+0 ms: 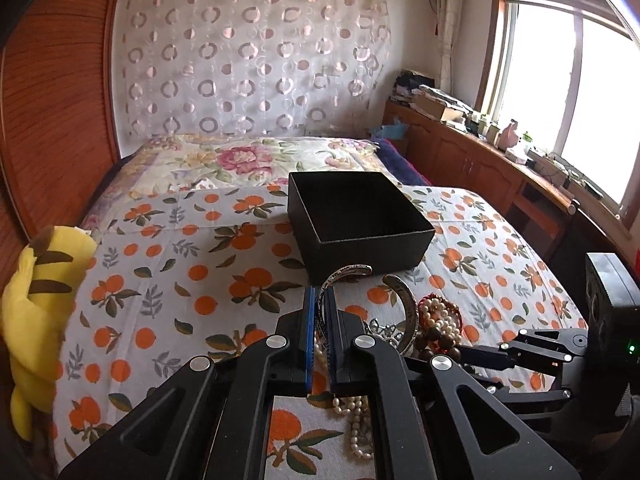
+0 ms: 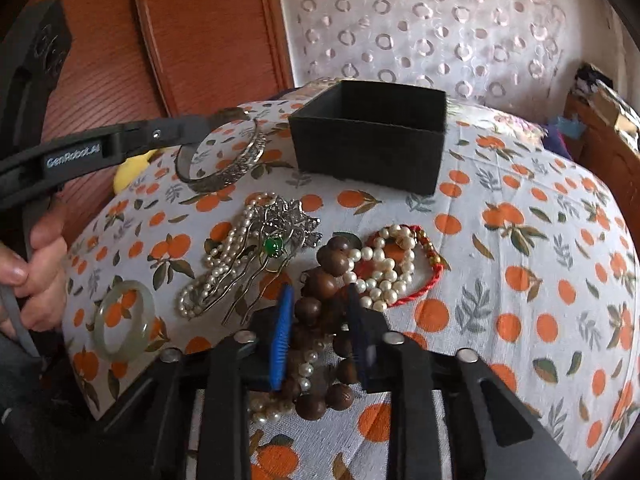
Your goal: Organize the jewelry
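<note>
1. Left wrist view: the left gripper [image 1: 320,300] has its jaws pinching a silver bangle [image 1: 340,276], raised off the bed [image 1: 168,248] just in front of the near wall of the open black box [image 1: 360,216]; a yellow plush toy [image 1: 36,300] lies at the bed's left edge; the right gripper [image 1: 520,352] shows low at the right, beside the heap.

2. Right wrist view: the right gripper [image 2: 320,320] has its jaws narrowly spread around a string of brown wooden beads [image 2: 320,300], the pads not clearly pressing; pearl strands [image 2: 224,264], a silver hair comb [image 2: 276,236], a red cord bracelet [image 2: 420,276] and a jade bangle [image 2: 124,320] lie on the bed's middle, near the box.
</note>
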### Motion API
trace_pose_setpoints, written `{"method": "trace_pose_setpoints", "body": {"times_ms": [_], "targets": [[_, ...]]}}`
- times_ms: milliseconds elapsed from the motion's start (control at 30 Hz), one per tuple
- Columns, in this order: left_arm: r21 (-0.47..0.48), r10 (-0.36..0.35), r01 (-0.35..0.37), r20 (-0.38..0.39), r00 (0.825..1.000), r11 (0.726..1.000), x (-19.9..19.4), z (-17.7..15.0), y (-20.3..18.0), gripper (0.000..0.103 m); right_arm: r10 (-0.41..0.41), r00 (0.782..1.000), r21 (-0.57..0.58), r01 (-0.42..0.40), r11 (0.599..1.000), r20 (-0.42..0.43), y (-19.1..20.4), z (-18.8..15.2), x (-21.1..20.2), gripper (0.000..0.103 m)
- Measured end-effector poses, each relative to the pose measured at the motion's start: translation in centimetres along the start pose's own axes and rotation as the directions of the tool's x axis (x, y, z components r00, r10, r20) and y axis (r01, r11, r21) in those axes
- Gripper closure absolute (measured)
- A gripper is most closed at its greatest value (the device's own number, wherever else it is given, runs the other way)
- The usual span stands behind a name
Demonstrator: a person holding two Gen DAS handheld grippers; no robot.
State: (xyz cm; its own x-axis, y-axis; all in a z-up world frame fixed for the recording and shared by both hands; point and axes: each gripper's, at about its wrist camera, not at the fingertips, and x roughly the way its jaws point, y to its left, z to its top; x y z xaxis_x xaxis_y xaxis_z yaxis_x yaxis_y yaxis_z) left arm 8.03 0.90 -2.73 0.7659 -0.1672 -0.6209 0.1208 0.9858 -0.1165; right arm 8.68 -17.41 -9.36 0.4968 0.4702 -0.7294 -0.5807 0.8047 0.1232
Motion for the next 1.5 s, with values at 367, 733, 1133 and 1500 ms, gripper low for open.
{"method": "trace_pose_setpoints", "body": {"times_ms": [367,733,1133,1500], "targets": [[0.008,0.003,-0.004,0.021,1.0,1.0,0.1,1.4,0.0,0.099,0.038,0.993,-0.046,-0.033,0.998,0.111,-0.8,2.7,-4.7,0.088],[0.022,-0.011,0.011,0.026,1.0,1.0,1.7,3.6,-0.6,0.099,0.015,0.976,-0.081,0.002,0.997,0.218,-2.3,6.5,-8.4,0.088],[0.044,-0.004,0.004,0.0,1.0,0.999,6.7,6.6,-1.1,0.099,-0.039,0.959,-0.102,0.07,0.992,0.281,-4.6,10.4,-8.1,0.088],[0.041,-0.002,0.004,-0.048,0.999,0.999,10.5,7.9,-1.3,0.099,-0.065,0.963,-0.091,0.092,0.992,0.263,-6.6,13.0,-4.9,0.088]]}}
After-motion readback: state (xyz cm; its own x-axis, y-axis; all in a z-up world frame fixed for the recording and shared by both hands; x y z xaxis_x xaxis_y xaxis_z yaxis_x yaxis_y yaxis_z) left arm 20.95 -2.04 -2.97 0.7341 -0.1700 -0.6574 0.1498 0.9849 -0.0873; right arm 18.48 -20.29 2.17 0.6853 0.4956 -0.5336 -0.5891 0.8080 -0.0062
